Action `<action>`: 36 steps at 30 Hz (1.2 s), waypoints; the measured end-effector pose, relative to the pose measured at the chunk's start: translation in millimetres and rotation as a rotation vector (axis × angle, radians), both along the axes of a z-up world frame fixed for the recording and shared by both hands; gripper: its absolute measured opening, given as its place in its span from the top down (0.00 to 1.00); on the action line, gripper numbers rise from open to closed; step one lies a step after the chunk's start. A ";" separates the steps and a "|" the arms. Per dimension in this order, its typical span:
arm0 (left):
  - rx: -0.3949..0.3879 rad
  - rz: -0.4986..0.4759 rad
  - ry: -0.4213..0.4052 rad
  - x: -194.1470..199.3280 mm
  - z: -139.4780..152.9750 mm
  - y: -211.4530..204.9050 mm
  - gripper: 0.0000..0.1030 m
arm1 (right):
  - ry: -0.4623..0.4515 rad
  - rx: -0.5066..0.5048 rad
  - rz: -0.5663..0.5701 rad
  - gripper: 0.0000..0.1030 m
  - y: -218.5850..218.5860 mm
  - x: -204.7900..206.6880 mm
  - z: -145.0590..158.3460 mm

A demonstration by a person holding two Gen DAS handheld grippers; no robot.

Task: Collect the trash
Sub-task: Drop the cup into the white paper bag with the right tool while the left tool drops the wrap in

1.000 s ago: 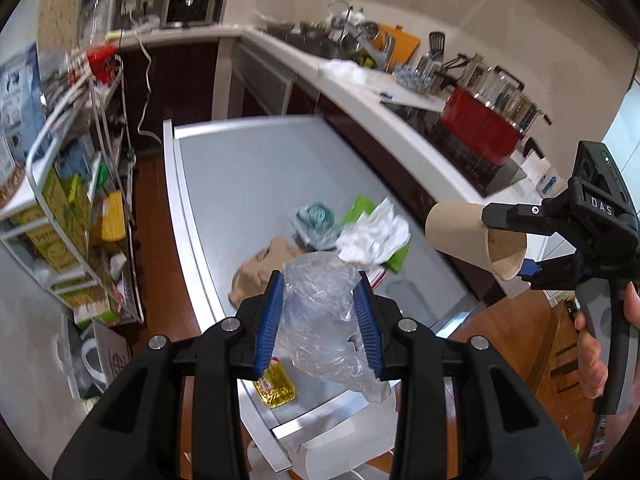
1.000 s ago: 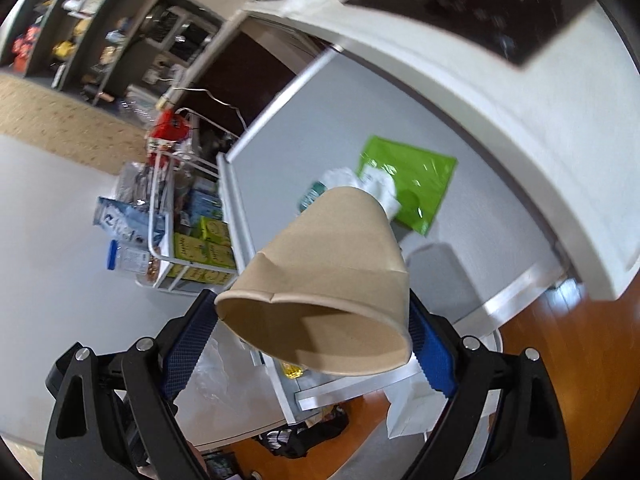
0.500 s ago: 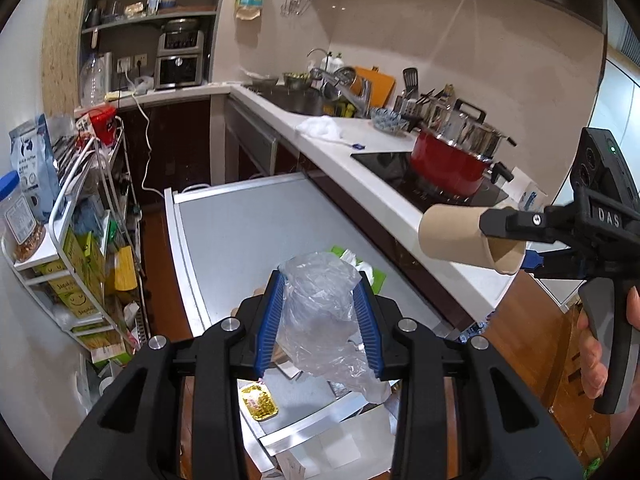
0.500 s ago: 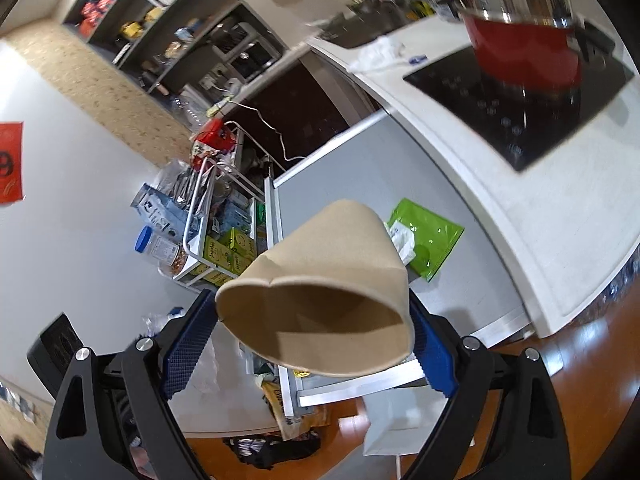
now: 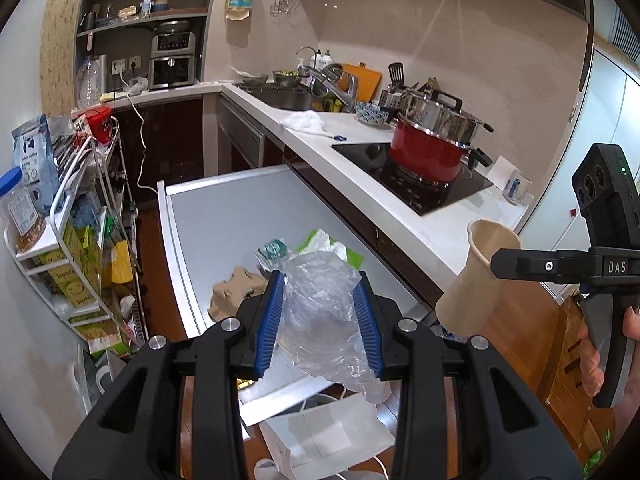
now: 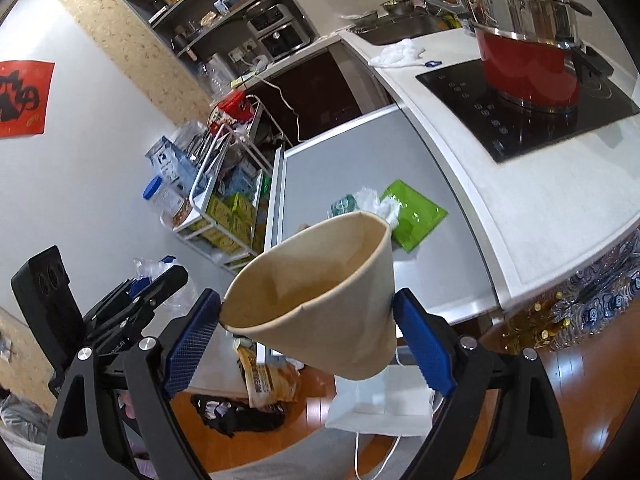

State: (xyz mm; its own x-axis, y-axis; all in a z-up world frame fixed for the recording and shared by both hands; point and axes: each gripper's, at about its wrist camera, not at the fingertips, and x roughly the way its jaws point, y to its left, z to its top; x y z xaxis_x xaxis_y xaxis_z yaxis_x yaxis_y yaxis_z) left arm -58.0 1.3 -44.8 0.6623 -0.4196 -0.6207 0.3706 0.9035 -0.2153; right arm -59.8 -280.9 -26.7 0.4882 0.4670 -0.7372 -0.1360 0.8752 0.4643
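My left gripper is shut on a crumpled clear plastic bag, held above the near end of the grey table. My right gripper is shut on a dented brown paper cup, its mouth facing the camera. In the left wrist view the cup hangs to the right of the table, mouth up and tilted. On the table lie a green packet, white tissue, crumpled brown paper and a teal-labelled wrapper. A white paper bag stands on the floor below both grippers.
A white wire rack full of packets stands left of the table. A white counter runs along its right side with a red pot on the hob and a mug. A yellow packet and dark cloth lie on the wooden floor.
Both grippers have risen and drawn back from the table, still gripping the plastic bag and the cup. The right gripper has rolled, so the cup now stands mouth-up instead of lying sideways.
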 end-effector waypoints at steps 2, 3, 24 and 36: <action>-0.005 -0.001 0.020 -2.4 -4.7 -2.2 0.64 | 0.028 0.015 0.004 0.23 -1.9 -2.8 -8.4; -0.006 -0.001 0.026 -4.3 -6.5 -3.1 0.64 | 0.042 0.028 0.013 0.28 -1.9 -3.6 -11.5; 0.092 -0.015 0.279 -19.1 -119.7 -26.1 0.64 | 0.373 -0.008 -0.013 0.34 -30.4 -53.6 -122.0; 0.259 -0.149 0.456 -19.2 -224.5 -70.1 0.64 | 0.462 -0.170 0.023 0.34 -15.3 -36.3 -184.5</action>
